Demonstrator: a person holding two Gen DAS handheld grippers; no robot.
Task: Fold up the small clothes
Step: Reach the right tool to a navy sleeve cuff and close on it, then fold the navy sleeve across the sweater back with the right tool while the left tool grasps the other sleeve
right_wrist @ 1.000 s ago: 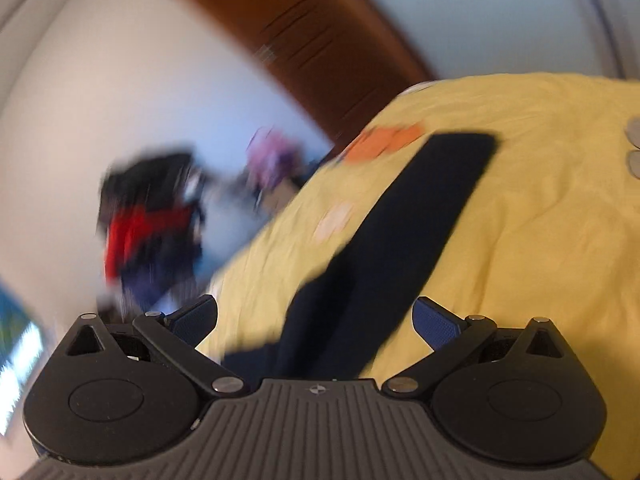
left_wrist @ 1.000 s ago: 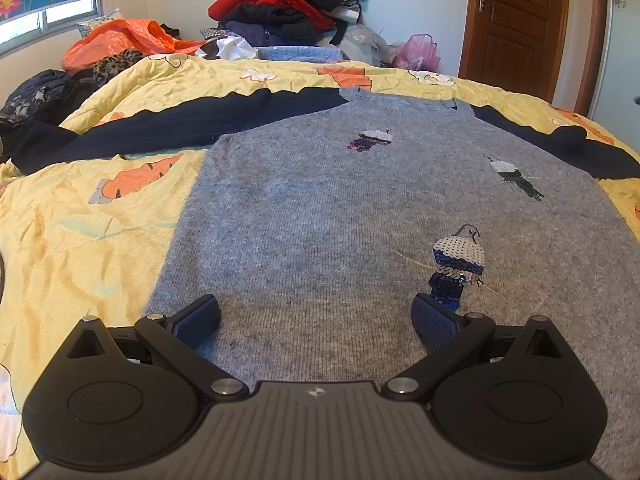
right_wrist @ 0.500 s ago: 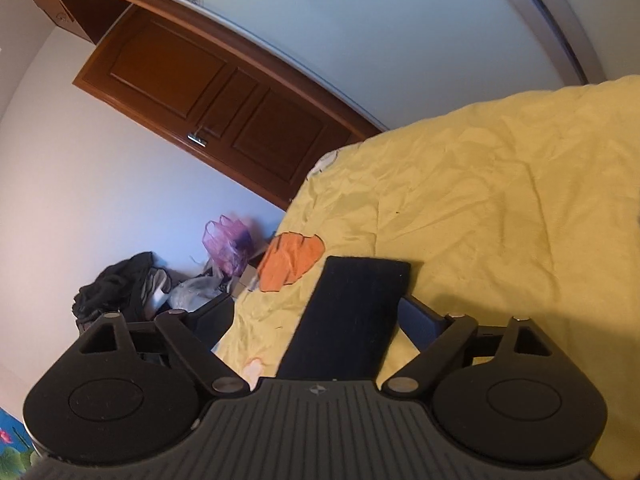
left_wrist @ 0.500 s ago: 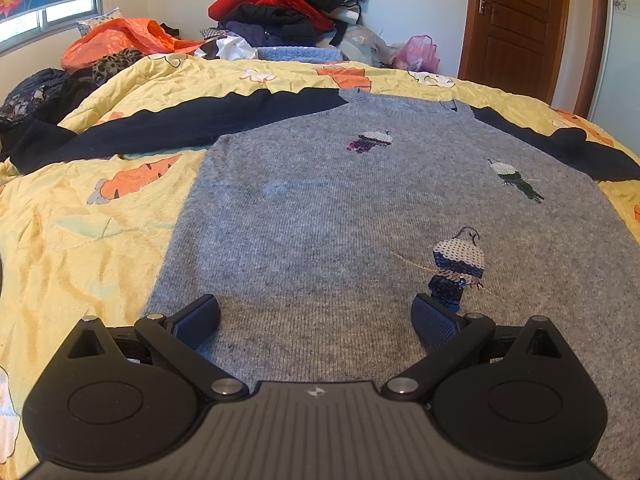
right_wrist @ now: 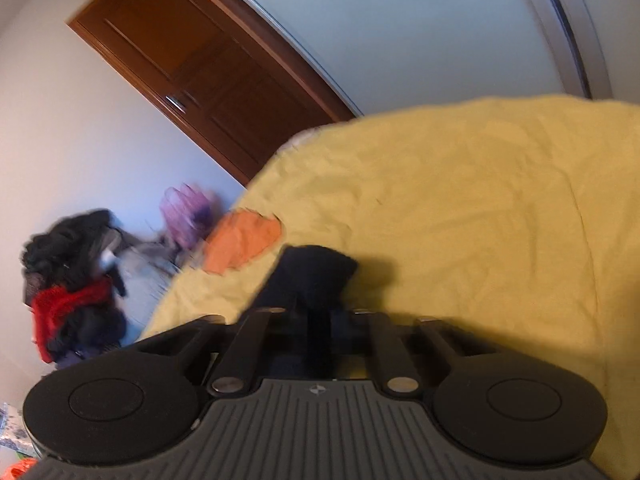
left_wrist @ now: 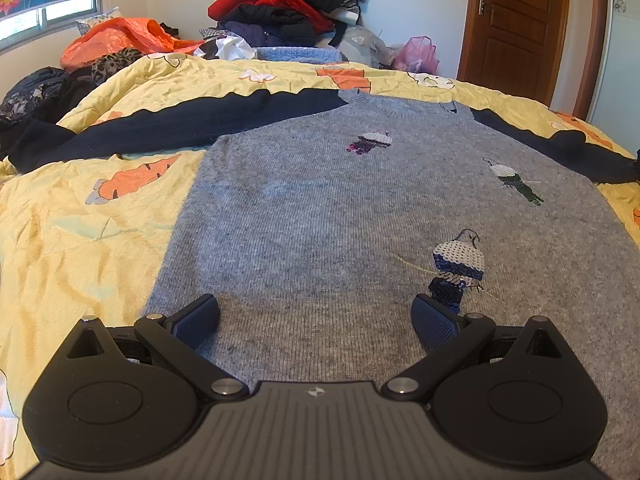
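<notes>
Here the right gripper (right_wrist: 318, 320) was seen clenched on the cuff end of the sweater's navy right sleeve (right_wrist: 310, 276), the dark knit bunched between the drawn-together jaws near the right edge of the bed. The left gripper (left_wrist: 316, 316) was held released, its blue pads (left_wrist: 198, 318) spread wide and empty over the hem of the grey sweater (left_wrist: 320, 220), which was spread flat, front up, across the middle of the yellow quilt (left_wrist: 80, 240). The other navy sleeve (left_wrist: 180, 124) was stretched out towards the left edge of the bed.

Only a small pinch of cuff appeared to be held, so the sleeve could be lost if it were swung over quickly. With the hem left unpinned, the whole body could be dragged sideways and rumpled by a hard pull. The sequinned birds (left_wrist: 458, 264) could be snagged by a low pass of either gripper.

Bare quilt was left open on both sides of the sweater, and ample room was offered over the grey body for the sleeve to be laid. The heap of clothes (left_wrist: 288, 4) beyond the far edge of the bed was well apart.
</notes>
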